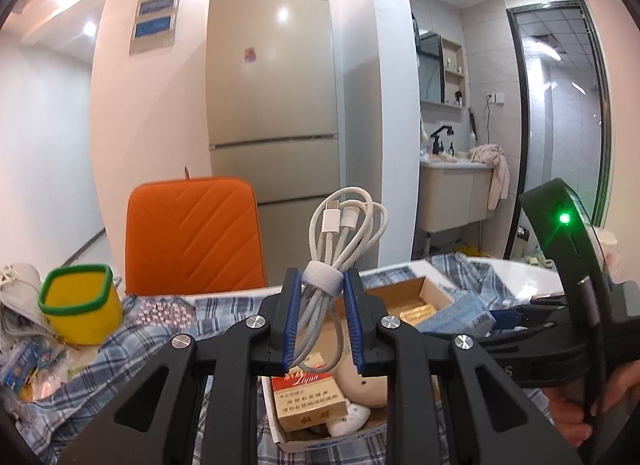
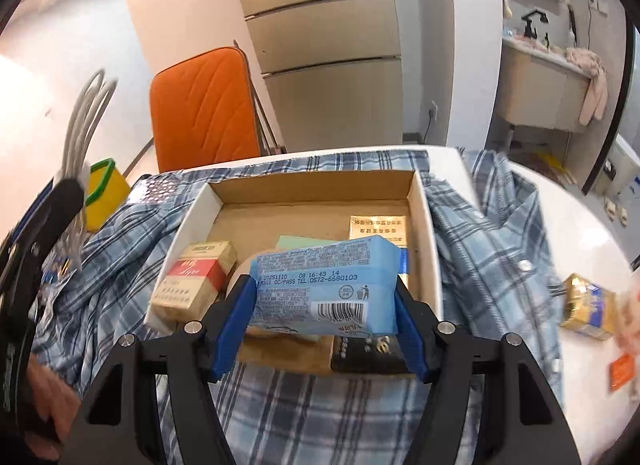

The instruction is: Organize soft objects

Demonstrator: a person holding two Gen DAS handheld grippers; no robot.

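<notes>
The left tool is closed on a coiled white braided charging cable, pinched just below its grey fabric strap and held above the open cardboard box. The right tool is clamped across a soft light-blue plastic tissue pack, which hangs over the near part of the same box.

The cable's loose loops stand above the pads; a tilt could let them slide through the strap or catch on the box wall on the way down. The tissue pack is slick and squashy, so it could bulge out of the grip or land on the red-and-cream cigarette pack and tip it. Both tools over one box also risk bumping each other.

The tissue pack reads "20251110 08:16:43 14" and "TEL 0572-6580103", with a barcode and bin symbol. The cigarette pack shows script resembling "Liqun" and Chinese text. Box and blue plaid shirt lie on the white surface. Farther off, the beige refrigerator carries a brand mark too small to read.
</notes>
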